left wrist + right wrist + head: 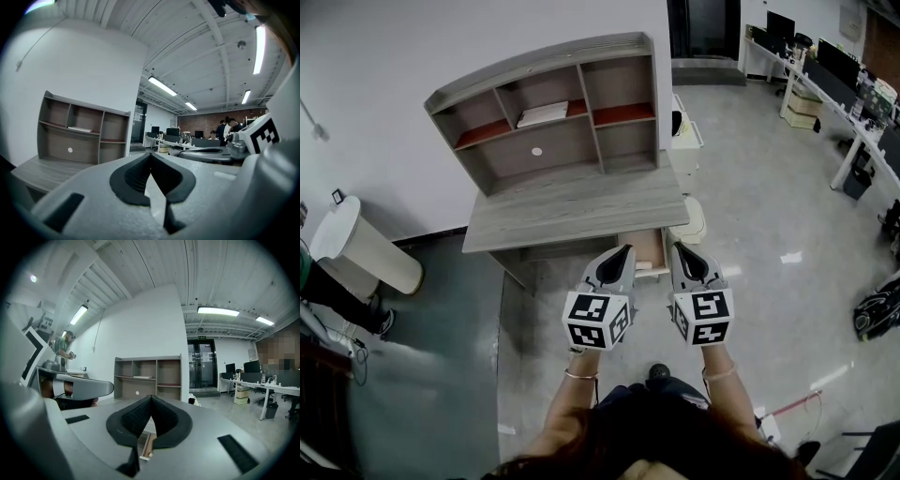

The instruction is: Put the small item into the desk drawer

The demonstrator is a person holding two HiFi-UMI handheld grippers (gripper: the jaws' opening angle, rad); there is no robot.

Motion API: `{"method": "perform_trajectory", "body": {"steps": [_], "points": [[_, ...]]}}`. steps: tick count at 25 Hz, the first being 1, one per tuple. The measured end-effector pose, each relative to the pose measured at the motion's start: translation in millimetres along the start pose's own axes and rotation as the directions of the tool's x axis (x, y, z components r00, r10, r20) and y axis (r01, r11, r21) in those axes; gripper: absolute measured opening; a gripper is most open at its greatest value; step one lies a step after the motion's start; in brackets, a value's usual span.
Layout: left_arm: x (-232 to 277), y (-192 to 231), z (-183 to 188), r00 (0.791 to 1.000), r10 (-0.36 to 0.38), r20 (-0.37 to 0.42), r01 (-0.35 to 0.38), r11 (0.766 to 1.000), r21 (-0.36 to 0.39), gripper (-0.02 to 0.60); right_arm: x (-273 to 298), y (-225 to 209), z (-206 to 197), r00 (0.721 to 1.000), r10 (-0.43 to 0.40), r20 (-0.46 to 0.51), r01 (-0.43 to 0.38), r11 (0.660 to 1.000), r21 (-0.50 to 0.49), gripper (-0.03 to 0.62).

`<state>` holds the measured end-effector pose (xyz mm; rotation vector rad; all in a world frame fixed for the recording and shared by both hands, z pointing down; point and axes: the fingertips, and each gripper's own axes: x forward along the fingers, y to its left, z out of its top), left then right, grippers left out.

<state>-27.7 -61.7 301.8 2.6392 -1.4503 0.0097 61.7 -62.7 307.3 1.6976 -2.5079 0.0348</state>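
A grey wooden desk with a shelf hutch stands against the white wall. Its drawer is pulled out under the right end of the top, and its light wood inside shows. I see no small item in either gripper. My left gripper and right gripper are side by side in front of the drawer, pointing level at the desk. Both are shut with nothing between the pads, as seen in the left gripper view and the right gripper view.
A flat white thing lies on a hutch shelf. A white round bin stands left of the desk, and white units stand at its right. Office desks with monitors line the far right. A black bag lies on the floor.
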Motion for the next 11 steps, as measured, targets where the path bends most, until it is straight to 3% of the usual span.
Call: {"method": "perform_trajectory", "body": {"steps": [11], "points": [[10.8, -12.6, -8.4, 1.000, -0.009, -0.018, 0.009, 1.000, -0.006, 0.015, -3.3, -13.9, -4.4, 1.000, -0.001, 0.002, 0.001, 1.000, 0.018, 0.002]]}}
